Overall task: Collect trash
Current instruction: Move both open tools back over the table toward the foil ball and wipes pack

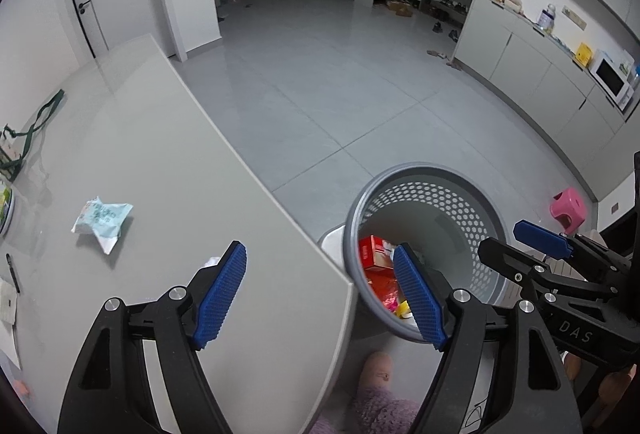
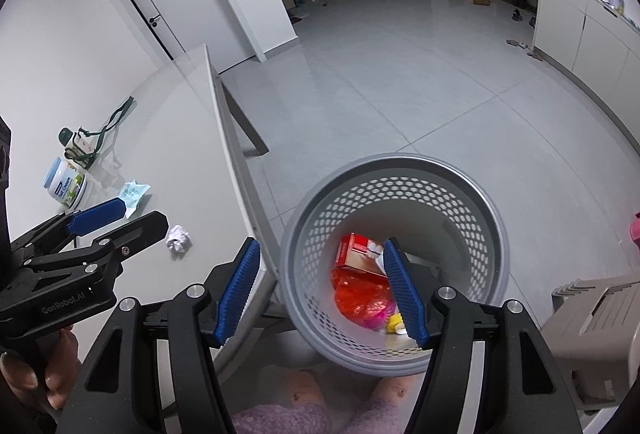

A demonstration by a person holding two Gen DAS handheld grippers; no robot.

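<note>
A grey perforated trash bin [image 2: 472,193] stands on the floor beside the table; it holds a red box [image 2: 354,250], a red wrapper [image 2: 358,296] and small yellow bits. It also shows in the left wrist view [image 1: 460,193]. My right gripper [image 2: 320,290] is open and empty over the bin's near rim. My left gripper [image 1: 318,294] is open and empty over the table's corner. On the table lie a crumpled white paper ball [image 2: 178,238] and a pale green wrapper [image 1: 102,220], also seen in the right wrist view [image 2: 134,193].
A grey table [image 1: 160,153] carries a jar [image 2: 66,185], a bottle with a green strap [image 2: 76,141] and a pen [image 1: 13,274]. A pink stool [image 1: 568,207] and a beige stool [image 2: 592,318] stand near the bin. My feet [image 2: 304,390] are below.
</note>
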